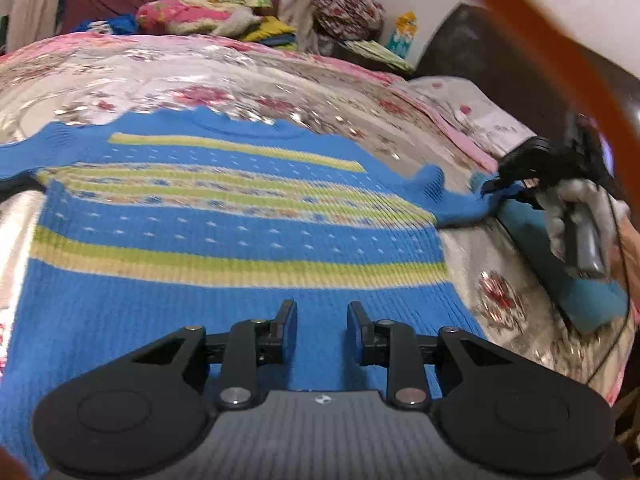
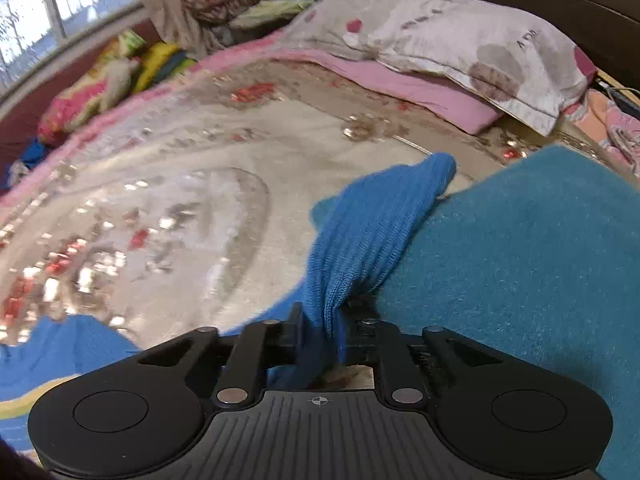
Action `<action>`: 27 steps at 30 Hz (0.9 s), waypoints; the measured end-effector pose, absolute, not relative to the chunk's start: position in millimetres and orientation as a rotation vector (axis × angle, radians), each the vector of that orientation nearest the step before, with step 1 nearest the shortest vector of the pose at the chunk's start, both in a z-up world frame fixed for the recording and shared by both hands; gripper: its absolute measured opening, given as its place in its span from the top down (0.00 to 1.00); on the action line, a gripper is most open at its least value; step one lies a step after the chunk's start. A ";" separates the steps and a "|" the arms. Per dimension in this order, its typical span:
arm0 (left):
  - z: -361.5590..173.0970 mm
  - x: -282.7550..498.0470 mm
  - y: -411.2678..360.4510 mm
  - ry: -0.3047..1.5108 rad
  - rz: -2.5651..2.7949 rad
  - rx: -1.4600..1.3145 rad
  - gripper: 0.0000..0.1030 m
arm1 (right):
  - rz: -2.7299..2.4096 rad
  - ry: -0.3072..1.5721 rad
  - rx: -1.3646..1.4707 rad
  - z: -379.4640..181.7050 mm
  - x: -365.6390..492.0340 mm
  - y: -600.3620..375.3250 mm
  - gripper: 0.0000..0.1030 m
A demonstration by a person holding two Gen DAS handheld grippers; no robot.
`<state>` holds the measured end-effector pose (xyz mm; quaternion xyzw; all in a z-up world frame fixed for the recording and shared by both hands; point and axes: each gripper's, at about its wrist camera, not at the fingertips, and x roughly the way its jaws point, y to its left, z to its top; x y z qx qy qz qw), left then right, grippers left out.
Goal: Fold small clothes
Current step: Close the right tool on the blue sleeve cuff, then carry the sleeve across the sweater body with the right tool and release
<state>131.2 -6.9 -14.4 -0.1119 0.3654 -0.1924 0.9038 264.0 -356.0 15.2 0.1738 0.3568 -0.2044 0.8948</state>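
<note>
A small blue knit sweater (image 1: 224, 240) with yellow-green stripes lies flat, front up, on the flowered bedspread (image 1: 200, 72). My left gripper (image 1: 322, 316) hovers over its lower body, fingers apart with nothing pinched between them. The sweater's right sleeve (image 2: 360, 240) is gathered into a bunch, and my right gripper (image 2: 324, 320) is shut on it near the cuff end. From the left wrist view the right gripper (image 1: 492, 188) appears at the far right, gripping that sleeve (image 1: 452, 204), with a gloved hand behind it.
A teal cloth (image 2: 520, 280) lies right of the sleeve, partly under it. A patterned pillow (image 2: 460, 40) on a pink sheet rests against the dark headboard (image 1: 480, 40). Heaped clothes (image 1: 200, 16) fill the far side. A blurred orange band (image 1: 560, 20) crosses the upper right.
</note>
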 end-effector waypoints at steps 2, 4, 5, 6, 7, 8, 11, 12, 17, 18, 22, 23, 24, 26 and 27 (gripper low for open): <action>-12.9 132.8 1.3 0.748 -0.378 -0.264 0.65 | -0.356 0.688 0.363 27.1 255.7 -342.9 0.87; -11.5 135.3 10.4 0.742 -0.354 -0.295 0.65 | -0.260 0.650 0.366 39.9 248.9 -321.9 0.87; -10.9 135.6 15.8 0.738 -0.342 -0.306 0.65 | -0.195 0.636 0.357 46.1 245.7 -306.7 0.87; -10.3 136.1 20.1 0.736 -0.328 -0.315 0.65 | -0.130 0.624 0.341 51.3 242.0 -290.0 0.87; -9.9 136.2 23.5 0.734 -0.318 -0.320 0.65 | -0.059 0.612 0.313 55.2 237.2 -270.8 0.87; -9.5 135.9 27.1 0.731 -0.306 -0.324 0.65 | 0.025 0.602 0.268 57.2 231.3 -248.3 0.87; -8.9 133.0 39.2 0.731 -0.274 -0.340 0.65 | 0.268 0.631 0.079 46.4 213.8 -182.2 0.86; -9.4 131.6 43.7 0.733 -0.266 -0.348 0.64 | 0.308 0.650 0.026 38.4 208.3 -165.1 0.85; -13.8 130.2 55.8 0.746 -0.245 -0.383 0.64 | 0.381 0.786 -0.156 -5.2 187.4 -124.0 0.78; -13.7 130.1 57.0 0.743 -0.249 -0.386 0.64 | 0.379 0.784 -0.176 -7.8 182.4 -122.3 0.75; -12.9 129.3 55.0 0.736 -0.259 -0.369 0.64 | 0.366 0.796 -0.150 -1.5 179.3 -133.8 0.60; -12.7 128.7 54.6 0.735 -0.260 -0.363 0.64 | 0.354 0.795 -0.130 1.4 181.7 -137.3 0.60; -12.6 128.4 54.0 0.734 -0.263 -0.360 0.64 | 0.338 0.793 -0.110 4.8 184.1 -141.1 0.60; -13.3 129.0 53.7 0.735 -0.268 -0.361 0.64 | 0.305 0.785 -0.061 12.8 188.2 -150.8 0.59; -13.7 129.5 53.4 0.737 -0.270 -0.362 0.64 | 0.288 0.780 -0.041 15.8 191.6 -152.4 0.59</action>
